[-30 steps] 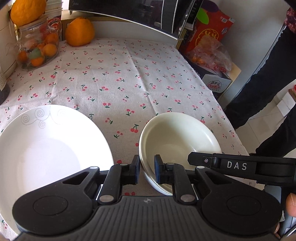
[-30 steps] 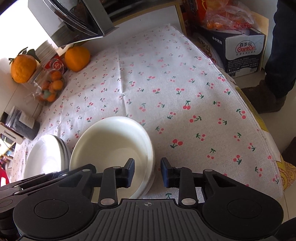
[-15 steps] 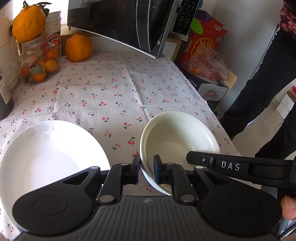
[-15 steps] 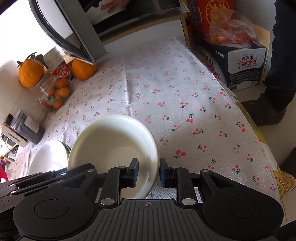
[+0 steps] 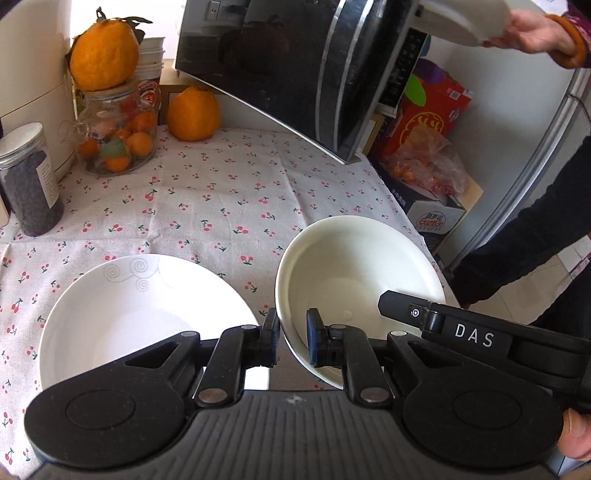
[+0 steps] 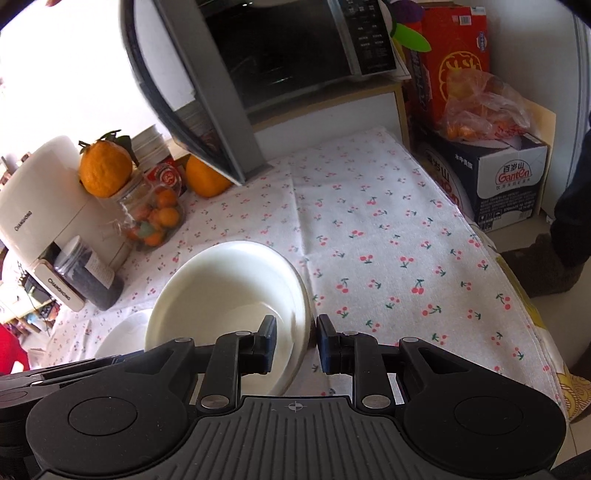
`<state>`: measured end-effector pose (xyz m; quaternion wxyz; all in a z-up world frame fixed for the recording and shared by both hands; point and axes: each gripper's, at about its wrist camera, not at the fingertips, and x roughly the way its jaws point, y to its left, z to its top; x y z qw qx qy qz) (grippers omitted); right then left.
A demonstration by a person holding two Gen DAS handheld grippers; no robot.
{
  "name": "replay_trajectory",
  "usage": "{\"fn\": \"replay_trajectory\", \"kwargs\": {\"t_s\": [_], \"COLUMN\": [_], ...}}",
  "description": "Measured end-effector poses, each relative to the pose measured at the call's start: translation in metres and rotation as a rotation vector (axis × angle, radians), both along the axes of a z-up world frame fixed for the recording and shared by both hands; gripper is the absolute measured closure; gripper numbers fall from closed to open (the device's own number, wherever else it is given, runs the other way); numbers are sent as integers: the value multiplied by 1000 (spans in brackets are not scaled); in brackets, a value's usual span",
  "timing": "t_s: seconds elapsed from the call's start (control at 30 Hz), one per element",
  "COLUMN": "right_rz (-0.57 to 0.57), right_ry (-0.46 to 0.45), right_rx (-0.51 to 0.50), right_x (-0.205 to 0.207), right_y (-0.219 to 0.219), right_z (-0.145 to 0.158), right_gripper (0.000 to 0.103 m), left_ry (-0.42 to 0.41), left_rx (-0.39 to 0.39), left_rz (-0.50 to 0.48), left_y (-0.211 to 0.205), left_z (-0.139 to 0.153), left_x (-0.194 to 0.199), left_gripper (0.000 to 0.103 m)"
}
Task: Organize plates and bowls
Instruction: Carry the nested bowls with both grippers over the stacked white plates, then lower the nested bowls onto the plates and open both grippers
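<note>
Here's the bench (image 5: 229,192), draped in a white cloth scattered with little red cherries. Over its far end hangs the dark, glossy door of a microwave oven (image 5: 295,70), swung wide open. Off the bench's right edge sits a blue-and-white Ganten carton (image 6: 509,181) with a clear bag of oranges (image 6: 480,103) on top.

Up at the top right of the left wrist view, another person's hand (image 5: 535,29) holds a white dish (image 5: 461,18) beside the oven.

On to the crockery. A white plate with faint swirl marks (image 5: 140,317) lies flat on the cloth at near left. Just to its right is the cream bowl (image 5: 354,273), tilted, rim up off the cloth, gripped from both sides. The left gripper (image 5: 291,341) has its fingers nearly closed, pinching the bowl's left rim between the pads. The right gripper (image 6: 295,345) straddles the opposite rim, fingers drawn in narrow, one inside the bowl and one outside, clamped on the wall.

At the far left stand a jar of small oranges (image 5: 118,136) with a big orange (image 5: 105,55) on its lid, another orange (image 5: 192,112) alongside, and a dark-filled canister (image 5: 29,181).
</note>
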<state>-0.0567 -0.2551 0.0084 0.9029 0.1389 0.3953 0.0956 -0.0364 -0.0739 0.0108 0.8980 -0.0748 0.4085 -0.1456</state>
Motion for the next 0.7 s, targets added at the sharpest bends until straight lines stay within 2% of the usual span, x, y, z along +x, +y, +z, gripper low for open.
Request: {"fn": "replay_trajectory", "kwargs": {"t_s": [0.2, 0.43, 0.7], "right_rz": [57, 150, 228], "right_ry": [6, 9, 59], "right_rx": [0, 11, -2], "right_x": [-1, -5, -5], "right_y": [30, 70, 107], "right_z": [2, 3, -6], "right_gripper": [80, 80, 80], "left_ry": [4, 14, 36], "left_rx": [-8, -50, -59], "left_rz": [64, 161, 235], "left_y": [24, 68, 98], "left_z": [1, 4, 1], "left_x": [-7, -18, -25], "left_gripper": [90, 90, 90]}}
